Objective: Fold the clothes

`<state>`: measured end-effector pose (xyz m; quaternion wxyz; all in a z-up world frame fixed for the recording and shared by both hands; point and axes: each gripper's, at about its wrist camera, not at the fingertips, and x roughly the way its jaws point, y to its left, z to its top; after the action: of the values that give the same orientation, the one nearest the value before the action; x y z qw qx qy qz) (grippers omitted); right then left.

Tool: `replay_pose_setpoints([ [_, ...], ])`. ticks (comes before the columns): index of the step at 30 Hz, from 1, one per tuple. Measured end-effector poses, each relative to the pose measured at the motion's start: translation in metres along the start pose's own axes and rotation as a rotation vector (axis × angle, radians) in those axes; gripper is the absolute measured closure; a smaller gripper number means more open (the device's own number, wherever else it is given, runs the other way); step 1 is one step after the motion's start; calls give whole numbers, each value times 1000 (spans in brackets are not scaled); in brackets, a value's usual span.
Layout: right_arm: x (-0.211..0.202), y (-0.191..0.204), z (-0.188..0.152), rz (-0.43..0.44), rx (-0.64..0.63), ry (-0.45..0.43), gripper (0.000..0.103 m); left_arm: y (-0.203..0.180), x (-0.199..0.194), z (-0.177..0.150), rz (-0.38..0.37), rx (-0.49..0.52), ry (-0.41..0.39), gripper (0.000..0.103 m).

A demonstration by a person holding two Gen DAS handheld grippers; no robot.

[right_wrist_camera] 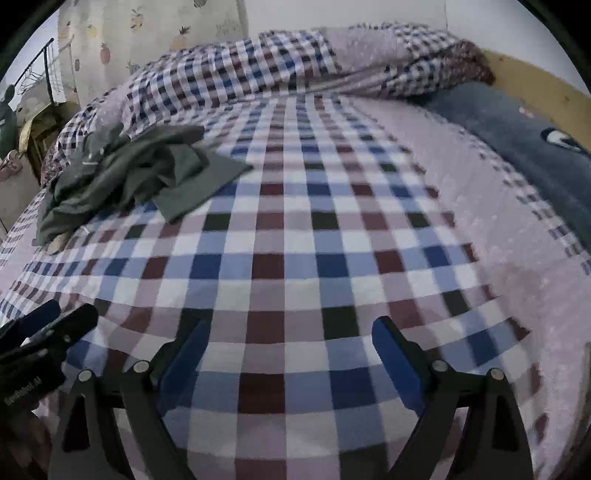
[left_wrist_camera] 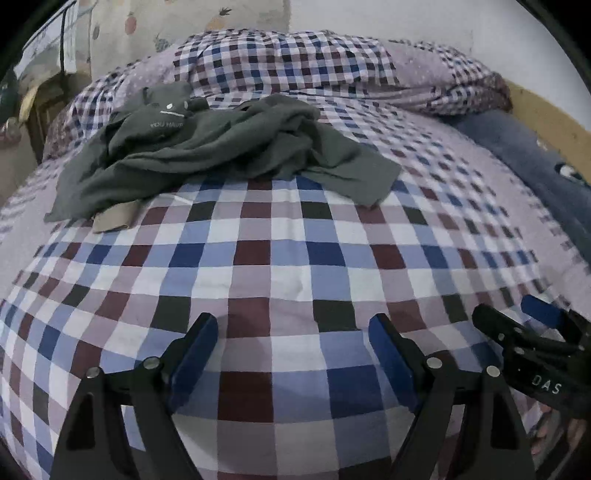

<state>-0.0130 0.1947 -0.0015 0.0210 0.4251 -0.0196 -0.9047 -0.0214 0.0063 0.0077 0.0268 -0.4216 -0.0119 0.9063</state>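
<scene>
Bed (left_wrist_camera: 280, 266): covered by a checked sheet in blue, maroon and white, flat and bare across its near half, which leaves room to spread a garment. Bunched checked quilt (left_wrist_camera: 291, 62): pushed to the far end against the wall, apparently to keep the working area free. Blue blanket (left_wrist_camera: 524, 147): lies along the right edge beside a yellowish bed frame. Fruit-print curtain (right_wrist_camera: 147, 33): hangs at far left, next to a dark rail. Grey shirt (left_wrist_camera: 221, 147): the item to fold, crumpled in a heap on the far left part of the bed, well apart from both tools; a tan piece shows under its near edge. Left gripper (left_wrist_camera: 293, 354): fingers spread wide, nothing between them, over bare sheet. Right gripper (right_wrist_camera: 286, 354): fingers likewise released and empty, just beside the left one.
</scene>
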Motion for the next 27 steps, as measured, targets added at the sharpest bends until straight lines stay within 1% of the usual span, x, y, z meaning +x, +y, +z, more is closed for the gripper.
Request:
replay_pose_setpoints([
  [3, 14, -1, -3, -2, -4, 36, 10, -6, 4, -3, 32, 29, 4, 11],
  [4, 16, -1, -3, -6, -7, 36, 9, -8, 5, -4, 43, 37, 6, 11],
  [10, 22, 4, -3, -52, -40, 41, 7, -4, 7, -3, 37, 24, 13, 8],
  [16, 24, 5, -3, -41, -30, 47, 7, -1, 10, -1, 52, 7, 27, 1],
  [20, 27, 0, -1, -12, -6, 56, 6, -2, 11, -1, 59, 5, 31, 1],
  [27, 27, 0, 0, -18, -8, 58, 6, -1, 14, 1, 50, -2, 33, 1],
])
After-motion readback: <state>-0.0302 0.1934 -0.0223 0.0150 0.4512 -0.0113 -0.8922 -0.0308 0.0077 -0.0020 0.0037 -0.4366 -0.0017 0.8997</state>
